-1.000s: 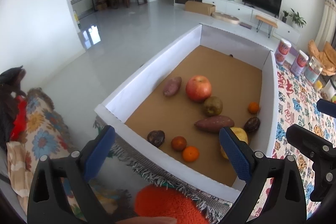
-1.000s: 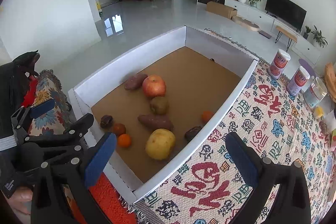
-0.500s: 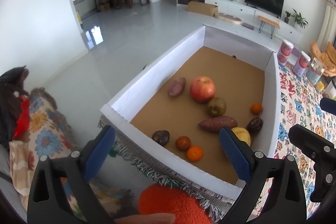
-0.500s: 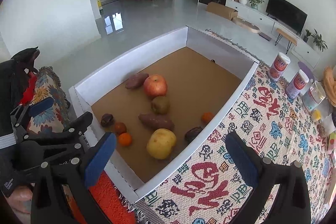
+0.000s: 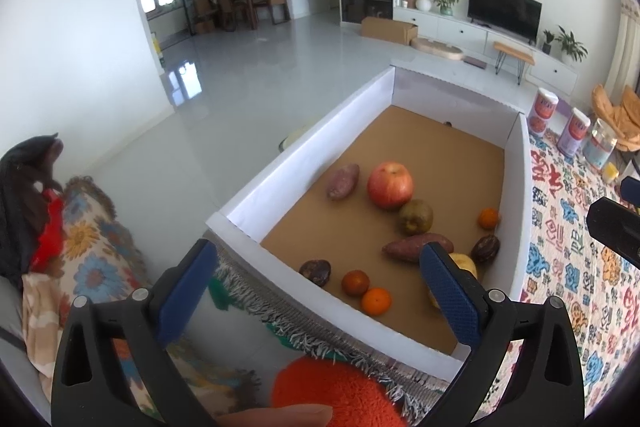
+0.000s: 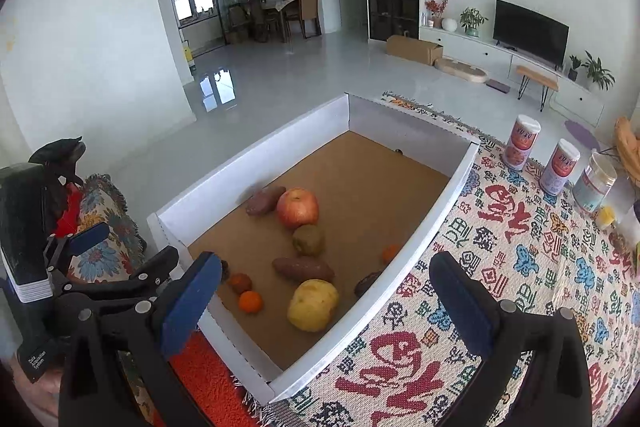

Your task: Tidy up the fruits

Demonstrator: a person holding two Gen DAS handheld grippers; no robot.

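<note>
Fruits [image 6: 297,207] untouched — both grippers' fingers [image 5: 448,293] [image 6: 460,297] spread, empty.

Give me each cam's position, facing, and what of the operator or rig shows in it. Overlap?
Left wrist: on the left hand-held gripper, facing forward over the white box's near-left corner; a fingertip shows at the bottom, the right unit at the right edge.
Right wrist: on the right hand-held gripper, over the box's right wall and patterned cloth; the left unit shows at left.
Shared: box, red apple, both open.
</note>
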